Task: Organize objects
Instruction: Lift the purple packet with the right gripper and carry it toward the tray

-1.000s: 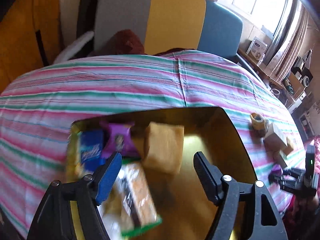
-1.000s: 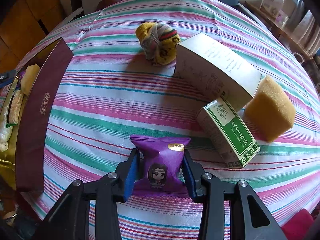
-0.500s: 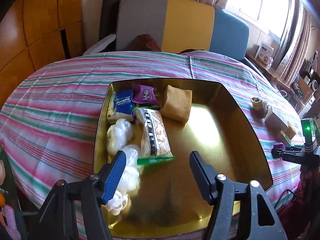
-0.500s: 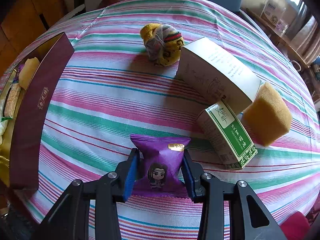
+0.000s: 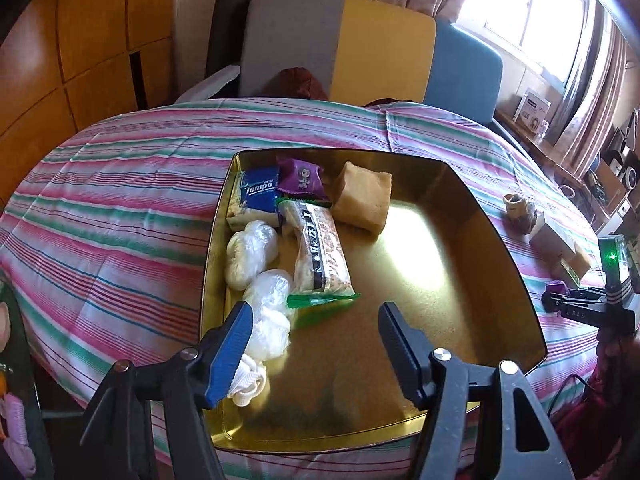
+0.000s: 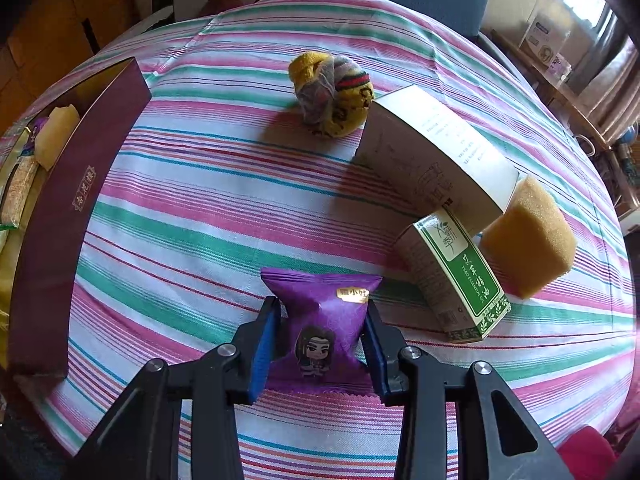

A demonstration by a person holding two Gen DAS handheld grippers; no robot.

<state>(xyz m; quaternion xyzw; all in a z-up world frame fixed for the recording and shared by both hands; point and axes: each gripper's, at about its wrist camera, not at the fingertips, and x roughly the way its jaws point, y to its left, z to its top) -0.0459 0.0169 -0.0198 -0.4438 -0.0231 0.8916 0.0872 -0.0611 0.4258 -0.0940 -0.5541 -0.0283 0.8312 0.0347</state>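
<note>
The gold tray (image 5: 492, 240) sits on the striped table (image 5: 120, 200) and holds a blue Tempo tissue pack (image 5: 258, 196), a purple snack packet (image 5: 301, 179) printed with a cartoon figure, a yellow sponge (image 5: 362, 197), a long cracker pack (image 5: 320, 254) and three white wrapped bundles (image 5: 252, 254) along its left wall. The left gripper (image 5: 314, 336) hangs released over the tray's near end with nothing between its jaws; a second ago it was close over the packs, and it has since drawn back so the whole tray shows, its jaws narrowing somewhat. The right gripper (image 6: 320, 338) is clenched on a second purple packet (image 6: 322, 312) lying on the table, as before, slightly tighter. Beside it lie a green-and-white box (image 6: 456, 280) reading "Essential Oil", a pale carton (image 6: 432, 156), another sponge (image 6: 528, 236) and a rolled cloth (image 6: 332, 94)
</note>
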